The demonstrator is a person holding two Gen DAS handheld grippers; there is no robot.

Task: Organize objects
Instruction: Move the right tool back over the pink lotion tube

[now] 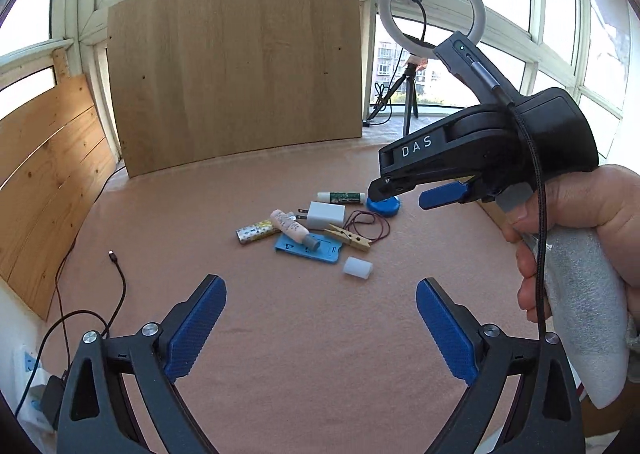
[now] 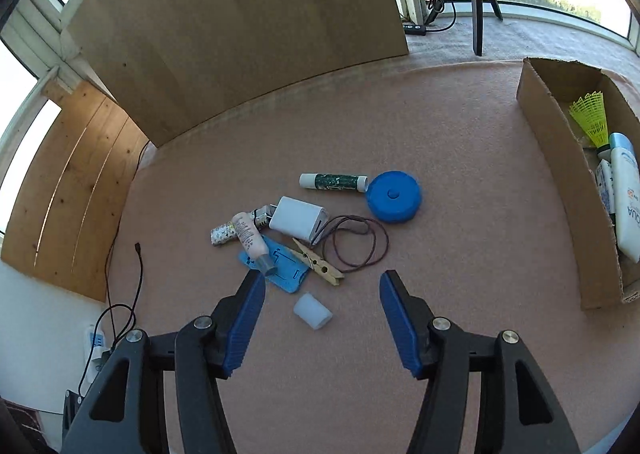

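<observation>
A pile of small objects lies on the pink cloth: a white charger [image 2: 297,221], a blue round tape measure [image 2: 394,202], a glue stick [image 2: 334,181], a pink tube [image 2: 250,240], a wooden clothespin [image 2: 318,261], a blue card holder [image 2: 276,262], a brown loop of cord [image 2: 356,244] and a white cylinder [image 2: 312,311]. My right gripper [image 2: 322,286] is open and empty, hovering just above the white cylinder; it also shows in the left wrist view [image 1: 394,195]. My left gripper [image 1: 320,294] is open and empty, nearer than the pile.
A cardboard box [image 2: 560,157] at the right holds a yellow shuttlecock [image 2: 592,119] and a white bottle [image 2: 626,197]. A plywood board [image 1: 236,65] stands behind. A black cable [image 1: 116,286] lies at the left. A ring light on a tripod [image 1: 432,9] stands at the back right.
</observation>
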